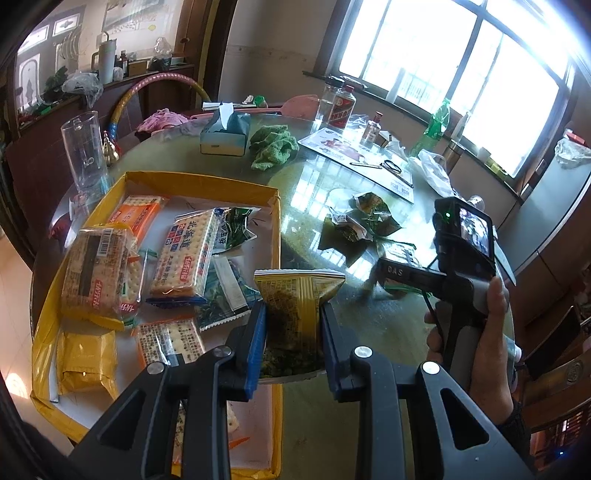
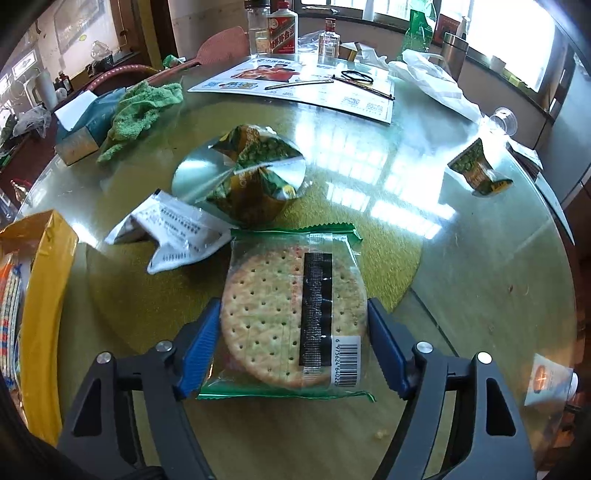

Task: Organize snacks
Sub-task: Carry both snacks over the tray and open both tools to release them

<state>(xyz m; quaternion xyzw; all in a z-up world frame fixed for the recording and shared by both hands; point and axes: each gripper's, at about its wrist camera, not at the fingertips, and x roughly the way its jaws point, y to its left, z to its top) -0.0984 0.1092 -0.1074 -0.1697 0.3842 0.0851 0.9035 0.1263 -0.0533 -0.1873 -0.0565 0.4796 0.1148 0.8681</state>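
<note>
Yellow tray holds six packets; both tongs grip one.

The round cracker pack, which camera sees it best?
The right wrist view. The round cracker pack fills the middle, clamped between the right gripper fingers, with holes and barcode clear. In the left wrist view, I can't pick it out; the right gripper's front looks blurred there.

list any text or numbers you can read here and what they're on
"6 975624 64022", last digits cut off: barcode on the cracker pack in the right gripper.
"DAS": arm of that gripper, left view.
"40": clear jug.
Chinese print on the tray packs, bottle and leaflet: too blurred to read.
</note>
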